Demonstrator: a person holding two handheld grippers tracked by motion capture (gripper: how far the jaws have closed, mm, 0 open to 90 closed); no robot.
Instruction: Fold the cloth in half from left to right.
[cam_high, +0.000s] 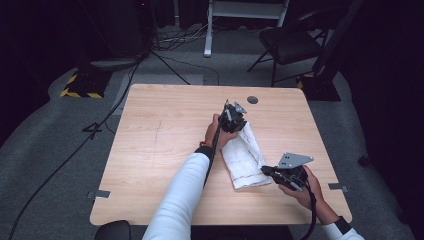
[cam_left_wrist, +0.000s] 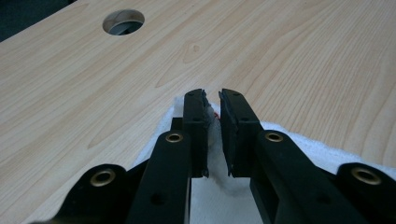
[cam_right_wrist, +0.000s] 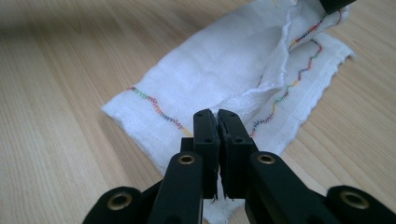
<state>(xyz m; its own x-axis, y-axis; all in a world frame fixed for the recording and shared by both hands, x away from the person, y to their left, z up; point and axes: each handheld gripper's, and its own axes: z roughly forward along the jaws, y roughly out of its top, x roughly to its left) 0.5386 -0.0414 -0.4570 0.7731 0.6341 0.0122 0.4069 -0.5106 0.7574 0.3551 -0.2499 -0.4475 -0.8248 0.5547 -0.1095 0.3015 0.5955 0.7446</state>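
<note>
My left gripper (cam_left_wrist: 212, 100) is clamped on the white cloth's (cam_high: 245, 157) far corner at twelve o'clock, my right gripper (cam_right_wrist: 217, 116) pinching its near edge at five.

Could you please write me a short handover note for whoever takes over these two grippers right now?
Left gripper: fingers shut on the far end of the white folded cloth with wavy multicoloured stitching, a bunch of fabric pinched between them.
Right gripper: fingers shut on the cloth's near edge.
Cloth: right half of the light wooden table, folded into a narrow strip, top layer lifted at the far end.
Done: cloth partly folded, both ends gripped.
Left, as it looks: lay the raised layer flat or finish the fold, then release both ends.
</note>
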